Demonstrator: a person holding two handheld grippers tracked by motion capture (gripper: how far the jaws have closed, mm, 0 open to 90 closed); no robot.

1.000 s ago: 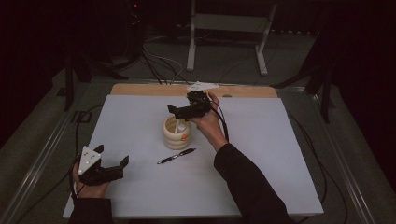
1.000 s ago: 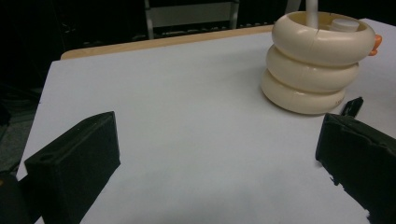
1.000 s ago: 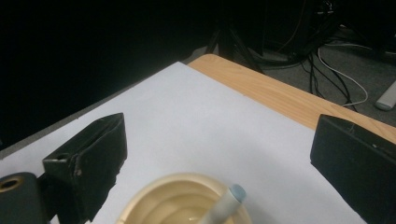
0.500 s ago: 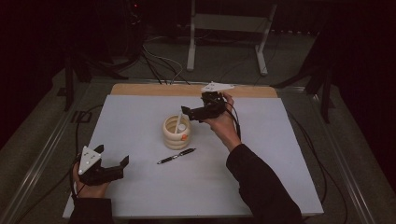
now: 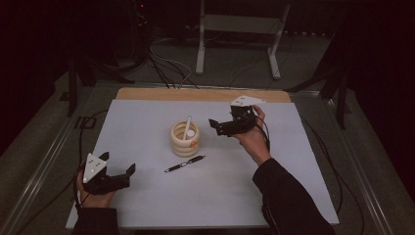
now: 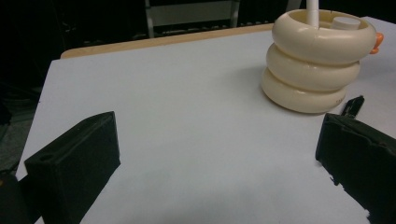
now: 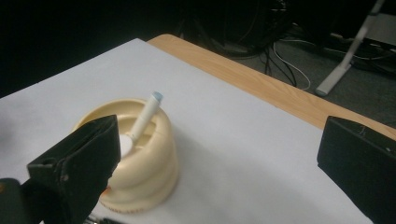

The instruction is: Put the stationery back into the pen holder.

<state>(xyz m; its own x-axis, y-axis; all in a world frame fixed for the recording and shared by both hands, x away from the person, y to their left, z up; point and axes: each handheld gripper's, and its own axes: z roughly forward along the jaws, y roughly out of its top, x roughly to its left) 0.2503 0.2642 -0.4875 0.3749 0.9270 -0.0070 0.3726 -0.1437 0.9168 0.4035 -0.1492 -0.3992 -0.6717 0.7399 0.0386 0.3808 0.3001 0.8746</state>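
Nearest the person, the left gripper rests low at the near left of a white table, jaws spread wide and empty. Just beyond, a black pen lies flat. Behind it stands a cream ringed holder with a white pen leaning inside. To the holder's right, the right gripper hovers, jaws wide apart, empty.

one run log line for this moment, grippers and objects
left gripper: open, low on white table | right gripper: open, raised beside cream ringed holder | white pen: leaning in holder | black pen: flat on table
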